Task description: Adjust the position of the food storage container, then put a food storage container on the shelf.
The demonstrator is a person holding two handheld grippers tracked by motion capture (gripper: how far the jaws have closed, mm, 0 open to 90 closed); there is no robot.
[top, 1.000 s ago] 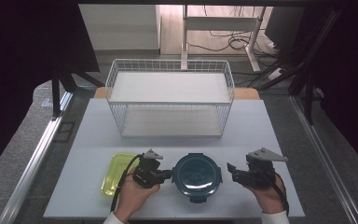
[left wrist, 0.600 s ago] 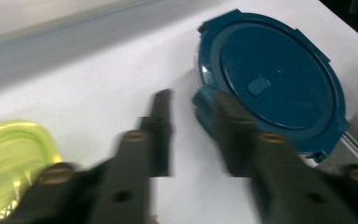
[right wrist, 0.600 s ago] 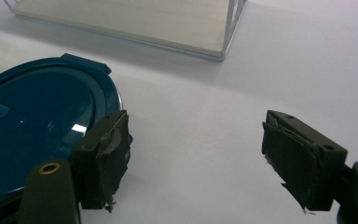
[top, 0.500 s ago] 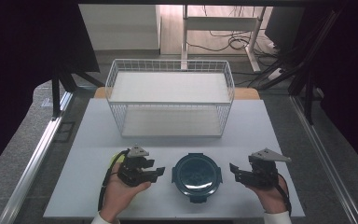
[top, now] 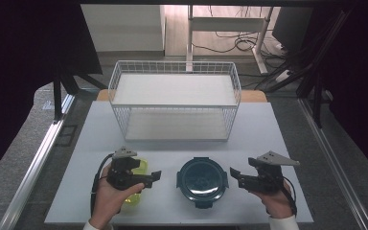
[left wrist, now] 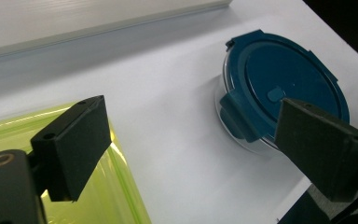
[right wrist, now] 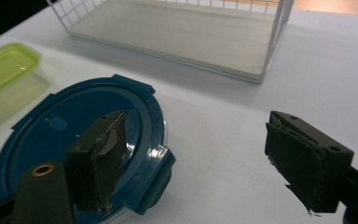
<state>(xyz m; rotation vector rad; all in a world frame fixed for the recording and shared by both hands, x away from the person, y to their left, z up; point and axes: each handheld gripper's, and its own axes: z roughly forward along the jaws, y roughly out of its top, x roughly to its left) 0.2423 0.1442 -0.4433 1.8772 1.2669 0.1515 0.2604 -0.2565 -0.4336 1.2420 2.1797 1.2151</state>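
A lab or test room, set up for recording.
A white table [top: 268, 143] is standing among dark curtains [top: 28, 72], cables [top: 230, 45] are trailing over the floor behind, and metal rails [top: 38, 163] are running along each side.

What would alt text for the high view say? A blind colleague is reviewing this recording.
A person's two hand-held grippers, left gripper and right gripper, flank a round blue-lidded container on a white table, both open and empty. A yellow-green container lies under the left hand; a white wire basket stands behind.
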